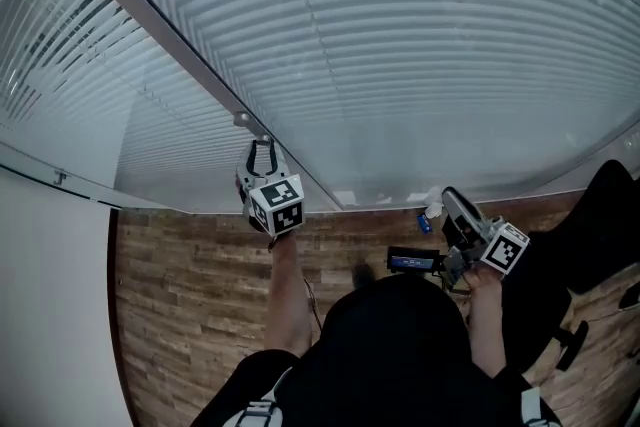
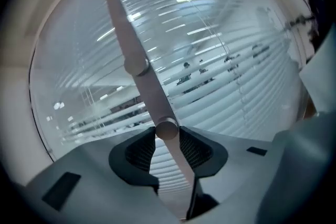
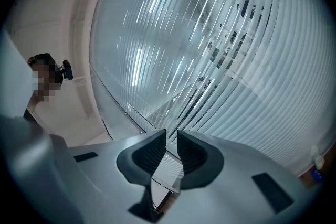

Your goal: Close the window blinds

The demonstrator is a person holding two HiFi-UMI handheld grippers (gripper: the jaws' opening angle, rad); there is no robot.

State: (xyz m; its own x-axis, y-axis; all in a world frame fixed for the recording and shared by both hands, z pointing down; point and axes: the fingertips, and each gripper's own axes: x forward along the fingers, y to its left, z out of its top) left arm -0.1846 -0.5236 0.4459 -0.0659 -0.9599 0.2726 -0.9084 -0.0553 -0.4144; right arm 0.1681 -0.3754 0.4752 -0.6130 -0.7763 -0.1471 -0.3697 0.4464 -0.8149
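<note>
The left gripper is clamped on a blind knob that sticks out of the frame post. Only its own view shows both pads pressing the knob. 1 more knob sits further up the post. The blinds look pale and flat from the head, but both gripper views show dark gaps between slats. The right gripper points at the blinds with a narrow gap between its jaws and nothing in them.

Head downward, gripper views close, seemingly sharing blinds
</note>
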